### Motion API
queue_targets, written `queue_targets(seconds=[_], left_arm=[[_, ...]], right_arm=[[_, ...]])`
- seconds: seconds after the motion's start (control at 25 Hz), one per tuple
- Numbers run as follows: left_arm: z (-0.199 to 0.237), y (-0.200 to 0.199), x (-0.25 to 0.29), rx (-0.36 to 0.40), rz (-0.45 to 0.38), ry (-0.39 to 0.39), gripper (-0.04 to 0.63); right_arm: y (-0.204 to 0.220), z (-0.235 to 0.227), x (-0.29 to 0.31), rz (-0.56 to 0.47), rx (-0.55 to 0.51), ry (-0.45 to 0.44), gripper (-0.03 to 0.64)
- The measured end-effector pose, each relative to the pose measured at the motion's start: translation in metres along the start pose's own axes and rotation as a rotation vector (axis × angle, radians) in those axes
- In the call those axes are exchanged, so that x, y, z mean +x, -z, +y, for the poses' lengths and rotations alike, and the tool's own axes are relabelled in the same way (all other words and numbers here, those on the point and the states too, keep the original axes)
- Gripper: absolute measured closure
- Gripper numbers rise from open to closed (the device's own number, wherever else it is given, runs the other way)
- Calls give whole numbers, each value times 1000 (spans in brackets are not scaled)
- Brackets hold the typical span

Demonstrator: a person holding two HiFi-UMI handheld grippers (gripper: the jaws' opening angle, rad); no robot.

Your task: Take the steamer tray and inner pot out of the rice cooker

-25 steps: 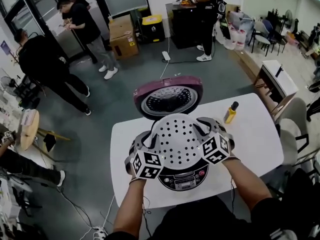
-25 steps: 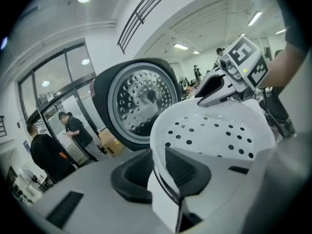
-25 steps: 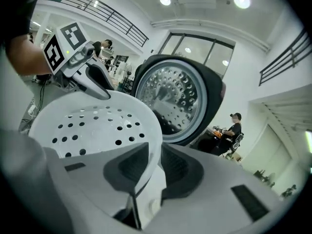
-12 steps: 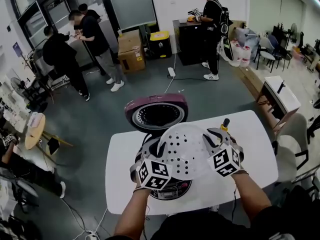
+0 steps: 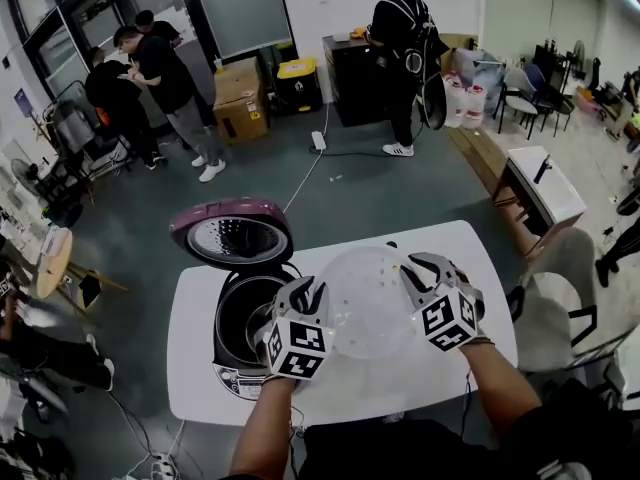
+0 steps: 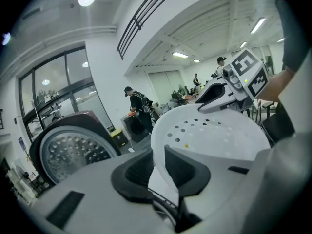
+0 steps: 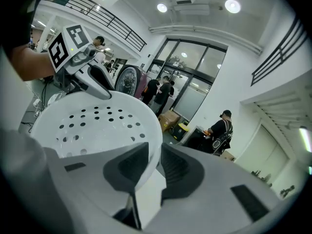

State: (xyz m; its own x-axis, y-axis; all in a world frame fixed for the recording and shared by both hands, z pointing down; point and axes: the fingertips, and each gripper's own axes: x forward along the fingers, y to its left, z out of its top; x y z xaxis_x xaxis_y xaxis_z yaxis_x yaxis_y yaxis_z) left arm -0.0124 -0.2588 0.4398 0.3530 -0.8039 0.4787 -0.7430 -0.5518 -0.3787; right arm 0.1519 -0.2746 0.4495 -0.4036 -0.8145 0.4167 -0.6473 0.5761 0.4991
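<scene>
Worktop: white rectangular worktop point(image 5: 490, 268) standing on a grey floor.
Boxes: brown cardboard boxes point(image 5: 240, 98) stacked just beside a yellow-lidded bin point(image 5: 297, 73).
Cabinet: black cabinet point(image 5: 350, 68), with a person in black point(image 5: 400, 38) standing at it.
Floor: white power strip point(image 5: 318, 140).

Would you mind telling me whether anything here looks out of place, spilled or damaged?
Nothing stands out. The steamer tray is clamped at opposite rims by the left tool and right tool, above the table beside the rice cooker, whose lid stands open. No spill or damage shows.
</scene>
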Motion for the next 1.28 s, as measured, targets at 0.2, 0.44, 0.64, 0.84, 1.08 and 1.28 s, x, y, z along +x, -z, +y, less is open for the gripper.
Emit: queue_targets(seconds=[0.2, 0.44, 0.64, 0.84, 1.08, 1.28], left_arm=[[-64, -18, 42, 9, 19, 61, 515], [-124, -11, 92, -8, 68, 132, 517], [-162, 10, 137, -2, 118, 158, 520], [-203, 37, 199, -36, 133, 183, 526], [-227, 63, 271, -29, 169, 185, 531], [-242, 74, 316, -11, 208, 162, 528]], right_arm=[[69, -30, -21, 56, 45, -2, 537], [146, -42, -25, 137, 91, -14, 538], [203, -42, -13, 206, 100, -18, 540], [276, -43, 10, 279, 118, -10, 541], [342, -48, 55, 330, 120, -14, 541], [379, -60, 83, 344, 108, -23, 541]])
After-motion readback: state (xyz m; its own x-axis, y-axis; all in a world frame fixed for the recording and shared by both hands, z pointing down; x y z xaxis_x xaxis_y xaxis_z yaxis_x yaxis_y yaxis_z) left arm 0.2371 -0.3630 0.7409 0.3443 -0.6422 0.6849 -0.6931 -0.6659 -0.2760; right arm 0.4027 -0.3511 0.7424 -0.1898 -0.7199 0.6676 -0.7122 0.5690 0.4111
